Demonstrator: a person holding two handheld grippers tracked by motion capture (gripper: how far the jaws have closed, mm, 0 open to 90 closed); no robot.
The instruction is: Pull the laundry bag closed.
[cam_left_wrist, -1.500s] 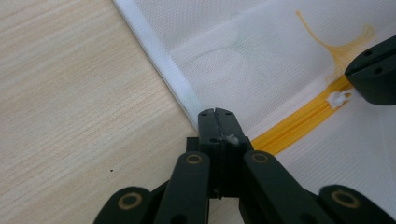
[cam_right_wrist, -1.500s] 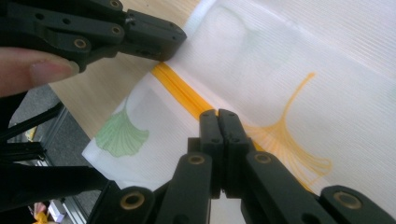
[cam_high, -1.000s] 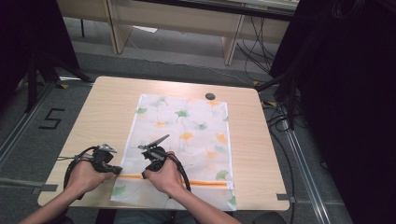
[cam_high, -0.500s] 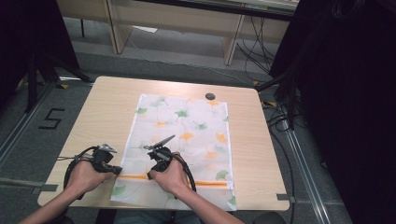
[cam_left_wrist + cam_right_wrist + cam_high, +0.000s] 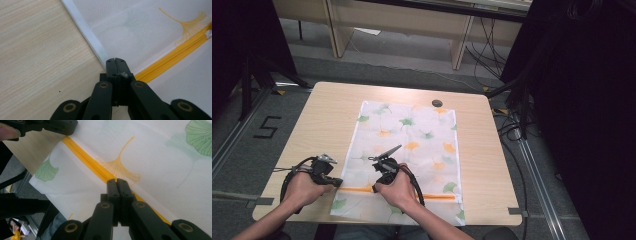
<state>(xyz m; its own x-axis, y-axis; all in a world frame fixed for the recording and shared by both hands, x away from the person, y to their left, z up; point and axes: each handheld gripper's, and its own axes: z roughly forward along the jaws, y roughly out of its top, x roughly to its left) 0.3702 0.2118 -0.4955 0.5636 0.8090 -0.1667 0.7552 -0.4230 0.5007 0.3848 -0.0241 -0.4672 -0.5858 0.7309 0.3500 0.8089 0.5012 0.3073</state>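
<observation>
Now both grippers are clamped shut at the yellow zipper (image 5: 85, 157): left gripper (image 5: 116, 60) pinching the mesh bag (image 5: 412, 135) edge, right gripper (image 5: 116, 181) seemingly gripping the zipper.

Bare forearms and hands (image 5: 303, 189) carry two matte-black tools: each claw (image 5: 116, 60) has two flat jaws with small screws, on linked arms pinned by brass-ringed rivets, and trails a looping black cable (image 5: 416, 184).

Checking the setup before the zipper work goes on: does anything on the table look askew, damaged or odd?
Nothing stands out. The mesh bag lies flat and fairly square on the table, its yellow zipper straight. A small dark round thing sits just past its far edge. Both the left gripper and the right gripper are shut at the zipper line.
</observation>
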